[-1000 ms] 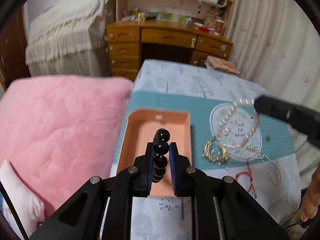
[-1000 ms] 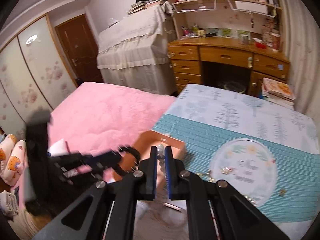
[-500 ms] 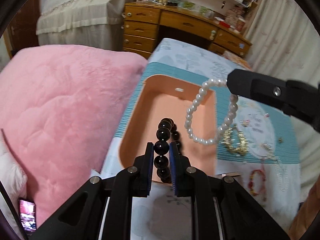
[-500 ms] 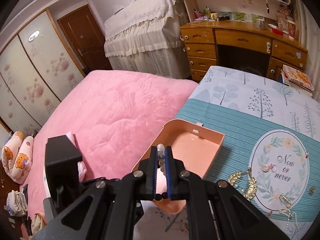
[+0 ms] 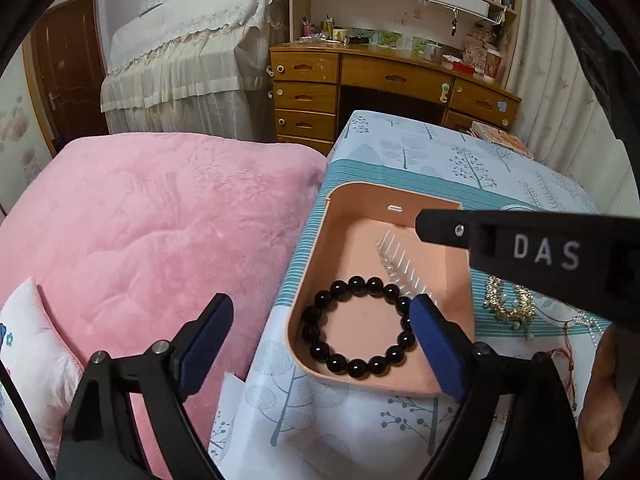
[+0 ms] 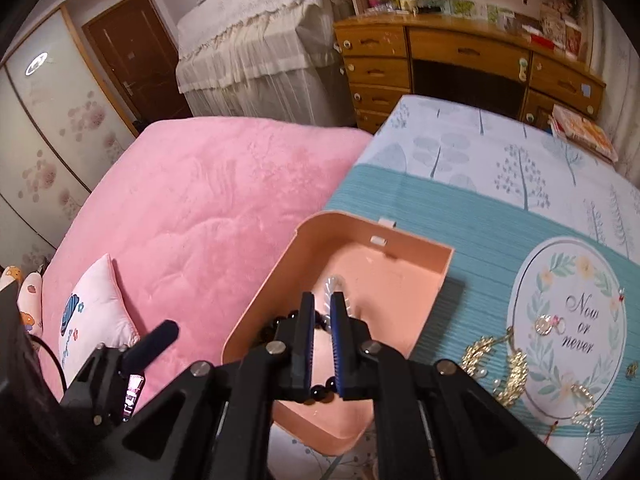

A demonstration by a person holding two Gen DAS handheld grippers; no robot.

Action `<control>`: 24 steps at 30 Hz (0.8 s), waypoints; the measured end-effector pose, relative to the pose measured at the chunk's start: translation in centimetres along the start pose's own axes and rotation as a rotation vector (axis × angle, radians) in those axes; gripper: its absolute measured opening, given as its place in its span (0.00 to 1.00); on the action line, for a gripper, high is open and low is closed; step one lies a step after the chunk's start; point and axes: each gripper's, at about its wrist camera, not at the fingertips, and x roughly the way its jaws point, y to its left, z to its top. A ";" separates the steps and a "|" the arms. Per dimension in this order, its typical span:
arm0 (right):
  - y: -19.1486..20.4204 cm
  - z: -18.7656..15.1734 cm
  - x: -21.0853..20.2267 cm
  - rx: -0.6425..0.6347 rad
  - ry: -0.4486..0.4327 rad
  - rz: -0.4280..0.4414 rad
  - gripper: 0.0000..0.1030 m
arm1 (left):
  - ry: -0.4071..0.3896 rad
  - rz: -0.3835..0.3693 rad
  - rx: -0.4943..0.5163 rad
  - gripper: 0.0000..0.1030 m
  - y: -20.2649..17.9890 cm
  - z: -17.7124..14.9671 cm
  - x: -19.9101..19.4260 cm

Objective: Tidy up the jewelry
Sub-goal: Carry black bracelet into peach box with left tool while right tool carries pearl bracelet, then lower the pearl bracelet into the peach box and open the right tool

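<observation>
The left claw is spread wide, its blue-padded fingers on either side of the near end of the peach box. Nothing is between the pads. The black bead bracelet lies flat as a full ring on the box floor, near the front wall. Its right edge is partly covered by the right finger pad.

The right claw is pressed nearly together on the pearl bracelet, which hangs inside the box. In the left wrist view the pearls appear only as a motion-blurred streak, and individual beads cannot be made out. The right claw body hides most of the black bracelet in its own view.

The box rests on the tabletop, at the edge next to the pink bed. Gold jewelry and thin chains lie on the cloth right of the box, partly cut off by the right claw arm.
</observation>
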 end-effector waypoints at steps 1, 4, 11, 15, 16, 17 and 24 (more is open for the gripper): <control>0.0 -0.1 0.1 -0.001 0.002 -0.005 0.09 | 0.001 0.008 0.002 0.86 0.1 0.0 0.0; 0.1 -0.6 0.2 -0.001 -0.001 -0.022 0.20 | 0.005 0.013 -0.007 0.86 0.4 0.1 0.0; -0.1 -1.3 -0.7 0.005 -0.027 -0.032 0.41 | 0.023 0.014 -0.022 0.98 0.7 0.0 -0.1; -0.7 -1.7 -1.2 0.024 -0.026 -0.018 0.41 | 0.025 0.015 -0.020 0.98 0.4 -0.1 -0.2; -0.8 -1.9 -1.4 0.026 -0.028 -0.019 0.41 | 0.027 0.010 -0.018 0.98 0.4 -0.1 -0.3; -0.9 -2.0 -1.6 0.027 -0.030 -0.022 0.41 | 0.028 0.006 -0.015 0.98 0.3 -0.1 -0.3; -1.3 -3.1 -3.1 0.014 -0.059 -0.050 0.41 | 0.010 -0.001 0.009 0.98 -0.6 -0.3 -1.4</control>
